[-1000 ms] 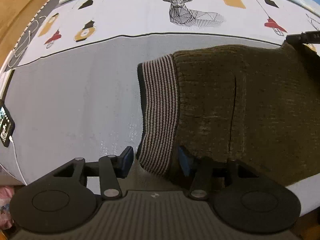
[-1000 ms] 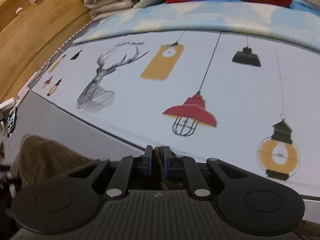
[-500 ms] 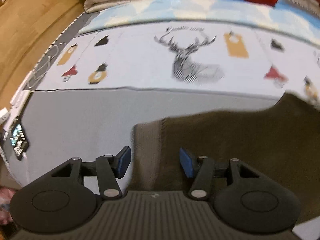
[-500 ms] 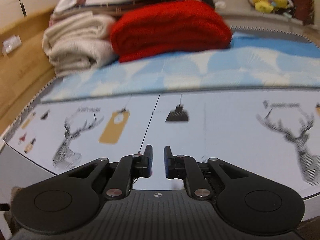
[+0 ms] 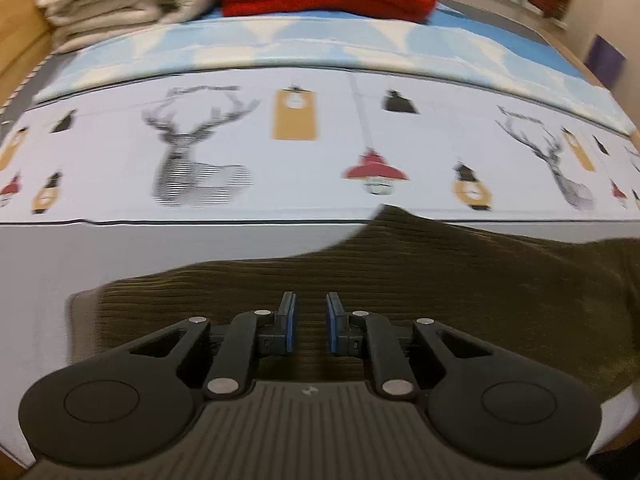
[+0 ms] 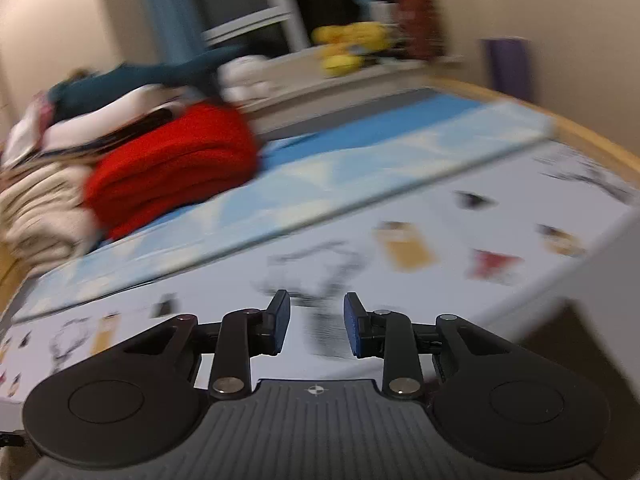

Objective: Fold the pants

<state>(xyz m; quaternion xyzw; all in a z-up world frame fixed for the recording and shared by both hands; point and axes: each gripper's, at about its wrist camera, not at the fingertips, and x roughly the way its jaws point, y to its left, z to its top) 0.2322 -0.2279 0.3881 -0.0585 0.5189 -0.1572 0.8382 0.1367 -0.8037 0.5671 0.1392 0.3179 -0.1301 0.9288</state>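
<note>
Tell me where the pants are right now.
In the left wrist view, the pants lie across the grey sheet below the deer-print border, directly under and ahead of the left gripper.

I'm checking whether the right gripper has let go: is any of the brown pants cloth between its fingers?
No: the right gripper is open, with only the printed bedsheet visible in the gap.

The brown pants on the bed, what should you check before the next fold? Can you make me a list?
1. Brown pants lying flat on the bed sheet: not ok, one edge is humped up.
2. Left gripper over the pants: ok.
3. Left gripper pinching cloth: cannot tell, a narrow gap shows.
4. Right gripper empty: ok, open.
5. Right gripper near the pants: cannot tell, none in its view.
</note>
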